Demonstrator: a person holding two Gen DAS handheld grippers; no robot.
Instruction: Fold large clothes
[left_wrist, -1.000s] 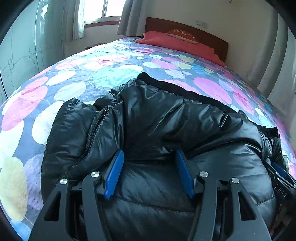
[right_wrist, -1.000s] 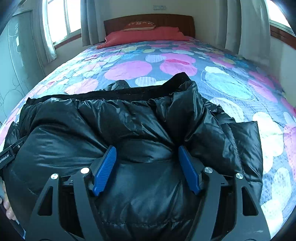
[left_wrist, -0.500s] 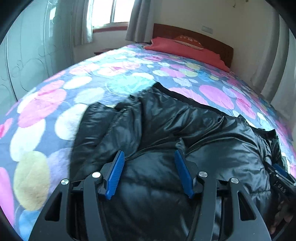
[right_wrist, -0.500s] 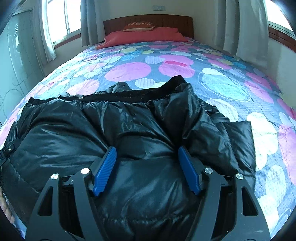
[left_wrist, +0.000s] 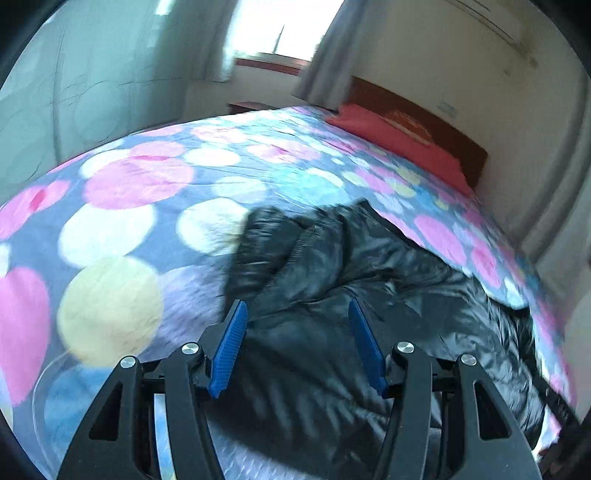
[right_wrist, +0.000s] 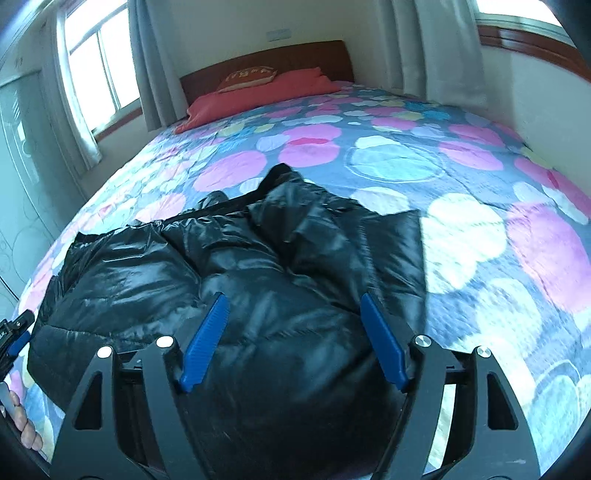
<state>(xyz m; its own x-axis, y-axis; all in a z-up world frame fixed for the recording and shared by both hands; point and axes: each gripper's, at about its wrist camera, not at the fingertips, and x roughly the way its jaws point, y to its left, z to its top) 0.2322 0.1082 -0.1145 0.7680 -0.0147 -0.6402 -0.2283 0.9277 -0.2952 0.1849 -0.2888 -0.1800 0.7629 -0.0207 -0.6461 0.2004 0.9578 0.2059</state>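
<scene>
A shiny black puffer jacket (left_wrist: 369, 277) lies bunched on the bed, with a sleeve folded in at its left end. My left gripper (left_wrist: 297, 302) hovers over that end with its jaws opening. The jacket shows between the blue pads (left_wrist: 232, 339), which do not press on it. In the right wrist view the jacket (right_wrist: 258, 266) fills the lower middle. My right gripper (right_wrist: 292, 295) hangs above its right half, jaws opening too, with the pads clear of the fabric. The left gripper (right_wrist: 14, 332) and a hand (right_wrist: 22, 432) show at the left edge.
The bed wears a quilt (left_wrist: 129, 206) with pink, white and blue circles. A red pillow (right_wrist: 258, 96) lies by the wooden headboard (right_wrist: 295, 55). Curtained windows stand behind and to the sides, and a wall runs close along the bed's right side.
Both grippers have pulled back and risen off the jacket, and their jaws stand wider. The left view has swung left, showing more quilt. The jacket stays on the bed.
</scene>
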